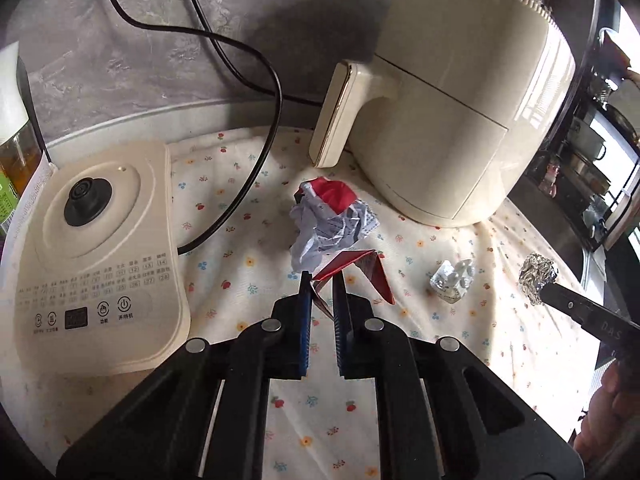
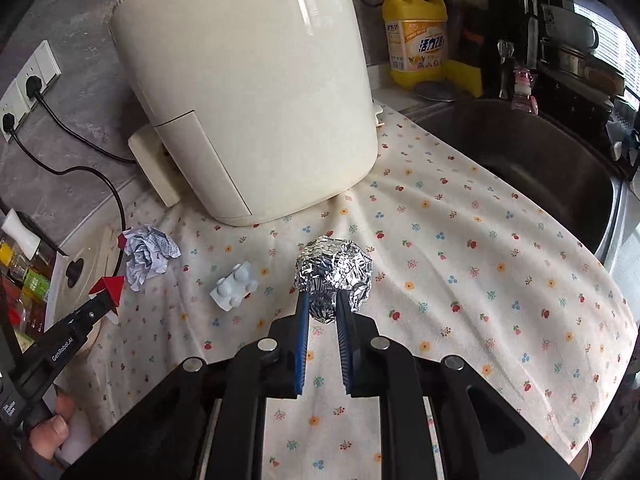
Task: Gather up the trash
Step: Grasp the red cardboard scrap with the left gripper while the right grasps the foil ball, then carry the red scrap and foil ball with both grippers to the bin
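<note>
My left gripper is shut on a folded red wrapper, held just above the floral cloth; the wrapper also shows in the right wrist view. A crumpled paper ball with a red scrap lies just beyond it, also seen in the right wrist view. An empty pill blister pack lies to the right of the paper ball; it also shows in the right wrist view. My right gripper is shut on a crumpled foil ball, which appears at the right in the left wrist view.
A cream air fryer stands at the back on the floral cloth. A cream kettle base sits left, with black cords trailing. A steel sink is to the right, with a yellow detergent bottle behind.
</note>
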Demonstrator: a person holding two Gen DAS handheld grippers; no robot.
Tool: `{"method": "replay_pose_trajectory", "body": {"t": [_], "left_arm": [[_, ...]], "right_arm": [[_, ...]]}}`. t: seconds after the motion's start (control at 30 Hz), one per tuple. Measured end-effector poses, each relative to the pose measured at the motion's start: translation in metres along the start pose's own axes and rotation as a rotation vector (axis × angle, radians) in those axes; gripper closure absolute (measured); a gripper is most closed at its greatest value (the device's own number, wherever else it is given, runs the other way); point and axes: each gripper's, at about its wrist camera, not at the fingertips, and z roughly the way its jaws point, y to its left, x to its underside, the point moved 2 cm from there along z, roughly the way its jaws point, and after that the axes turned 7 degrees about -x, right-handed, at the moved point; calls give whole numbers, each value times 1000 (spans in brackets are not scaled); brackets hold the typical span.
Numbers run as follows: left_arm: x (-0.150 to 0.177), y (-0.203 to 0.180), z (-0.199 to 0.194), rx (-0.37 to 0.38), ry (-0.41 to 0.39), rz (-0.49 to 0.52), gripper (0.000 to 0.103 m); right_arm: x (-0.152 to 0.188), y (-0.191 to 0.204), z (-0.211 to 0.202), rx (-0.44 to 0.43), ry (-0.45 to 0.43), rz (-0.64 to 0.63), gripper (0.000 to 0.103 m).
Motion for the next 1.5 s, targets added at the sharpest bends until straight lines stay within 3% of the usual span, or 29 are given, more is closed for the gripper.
{"method": "replay_pose_trajectory", "body": {"t": [0.33,0.73,1.1,1.5], "left_arm": [[16,-40,-63,49,-77,39,93],[52,-124,-118,100,-121,111,93],[127,-241,-173,178,-71,218,92],[200,-327,-195,228,-3,289,92]], "right_arm": [[27,-6,-75,-27,-67,-12,89],[65,-43,-172,3,-143,-31,89],[128,-151,-270,70,-170,65,89],[194,-240,-324,111,-133,147,89]]}}
